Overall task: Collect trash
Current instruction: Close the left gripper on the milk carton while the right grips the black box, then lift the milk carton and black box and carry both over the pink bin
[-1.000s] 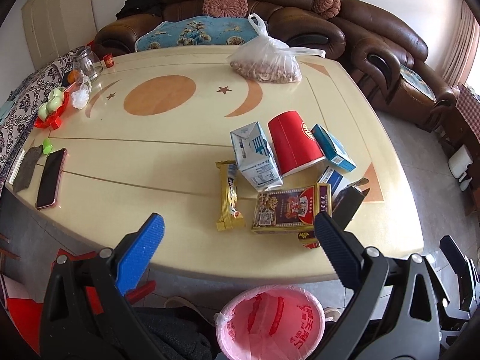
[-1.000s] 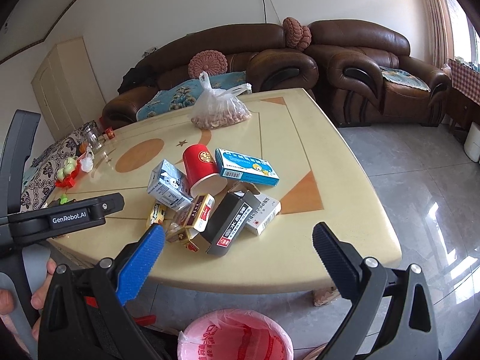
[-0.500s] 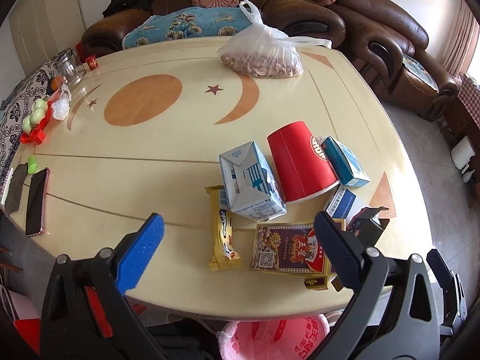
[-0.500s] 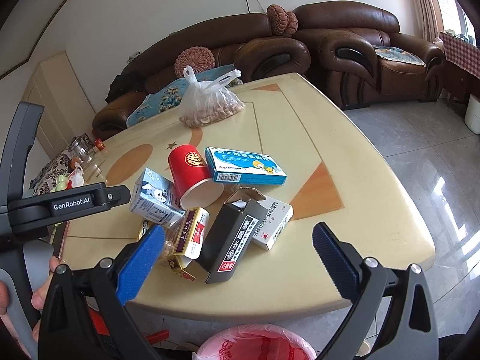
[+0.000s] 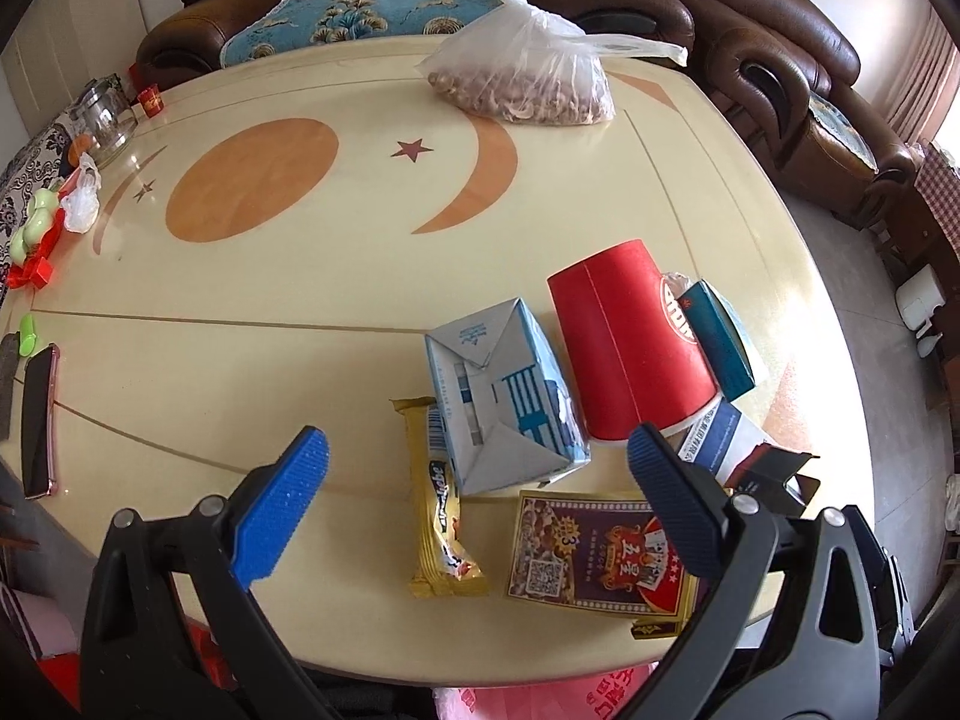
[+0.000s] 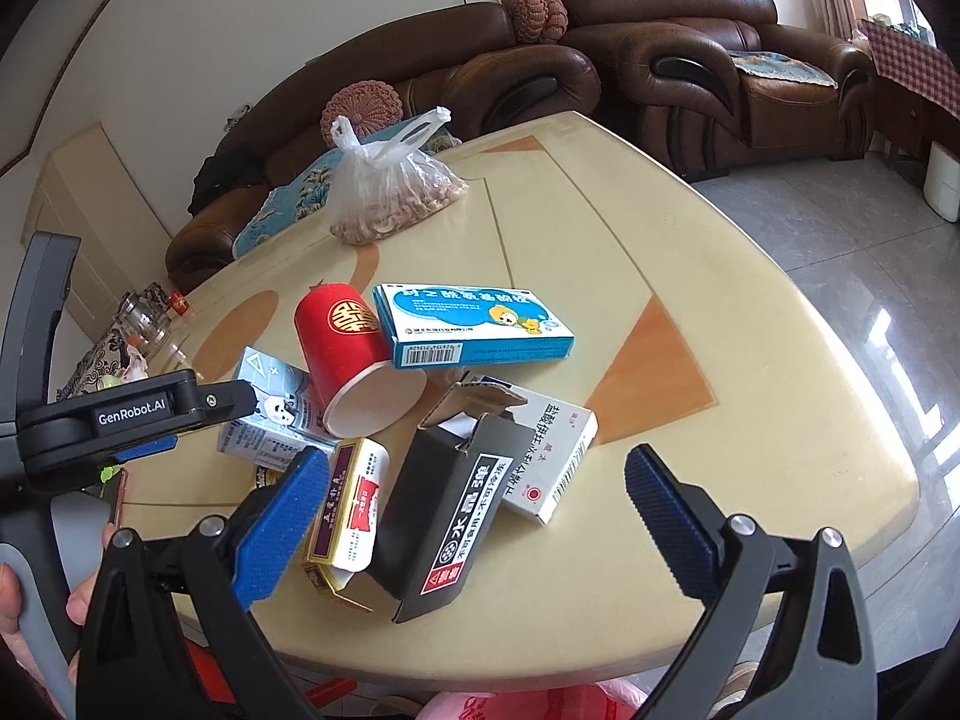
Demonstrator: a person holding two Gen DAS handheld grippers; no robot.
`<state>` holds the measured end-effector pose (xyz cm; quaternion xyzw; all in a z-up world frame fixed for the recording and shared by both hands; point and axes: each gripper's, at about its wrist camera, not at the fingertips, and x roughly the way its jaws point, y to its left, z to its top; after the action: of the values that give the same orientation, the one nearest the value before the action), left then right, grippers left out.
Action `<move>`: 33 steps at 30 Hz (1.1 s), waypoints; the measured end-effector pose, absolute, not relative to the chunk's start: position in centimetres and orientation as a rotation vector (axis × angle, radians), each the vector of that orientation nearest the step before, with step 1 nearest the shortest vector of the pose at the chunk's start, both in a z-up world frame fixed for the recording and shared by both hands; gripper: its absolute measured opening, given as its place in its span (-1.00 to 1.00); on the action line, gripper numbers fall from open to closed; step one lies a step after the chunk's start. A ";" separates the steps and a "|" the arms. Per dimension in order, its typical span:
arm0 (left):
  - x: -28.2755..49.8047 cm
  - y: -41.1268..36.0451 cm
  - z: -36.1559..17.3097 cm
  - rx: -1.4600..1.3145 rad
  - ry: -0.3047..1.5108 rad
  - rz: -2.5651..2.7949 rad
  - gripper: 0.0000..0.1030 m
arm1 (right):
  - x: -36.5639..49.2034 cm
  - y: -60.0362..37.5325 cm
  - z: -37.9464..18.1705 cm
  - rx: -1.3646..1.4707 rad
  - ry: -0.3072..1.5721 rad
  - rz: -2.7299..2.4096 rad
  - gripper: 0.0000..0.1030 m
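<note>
Surface: one cream lacquered table (image 5: 252,324) with orange crescent and disc inlays, filling the middle of both views.

Trash pile, lower right of the left wrist view, lower centre of the right wrist view:
- One red paper cup (image 5: 624,354), on its side, open mouth toward the camera in the right wrist view.
- One grey-and-blue drink carton (image 5: 504,396), lying just beside the cup, touching it.
- One gold snack-bar wrapper (image 5: 441,498), flat, alongside the carton.
- One maroon-and-gold card box (image 5: 594,552), flat at the near table edge.
- One blue medicine box (image 6: 474,327), leaning against the cup.
- One white medicine box (image 6: 546,456), partly under the black carton.
- One black carton with open flaps (image 6: 450,504), at the front of the pile.

Bin: one pink-lined trash bin (image 5: 540,702), only its rim showing at the bottom edge below the table.

Other items:
- One clear plastic bag of nuts (image 5: 528,78), upper centre, well apart from the pile.
- One phone in a pink case (image 5: 37,420), far left edge.
- One glass jar (image 5: 102,114), upper left.
- One brown leather sofa (image 6: 708,48) behind the table.

Tools:
- One left gripper (image 5: 477,492), fingers spread wide and empty, hovering over the wrapper and carton.
- One right gripper (image 6: 477,510), fingers spread wide and empty, framing the black carton.
</note>
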<state>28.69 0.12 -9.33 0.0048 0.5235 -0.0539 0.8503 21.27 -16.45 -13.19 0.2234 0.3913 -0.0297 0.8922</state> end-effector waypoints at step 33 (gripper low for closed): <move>33.2 -0.2 -14.0 -0.112 1.271 -0.187 0.17 | 23.0 -16.8 -15.0 0.503 0.877 -0.019 -0.32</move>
<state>33.15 -0.23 -13.96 -0.0521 0.5925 -0.0873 0.7992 23.03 -16.83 -14.97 0.2409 0.4203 -0.0092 0.8748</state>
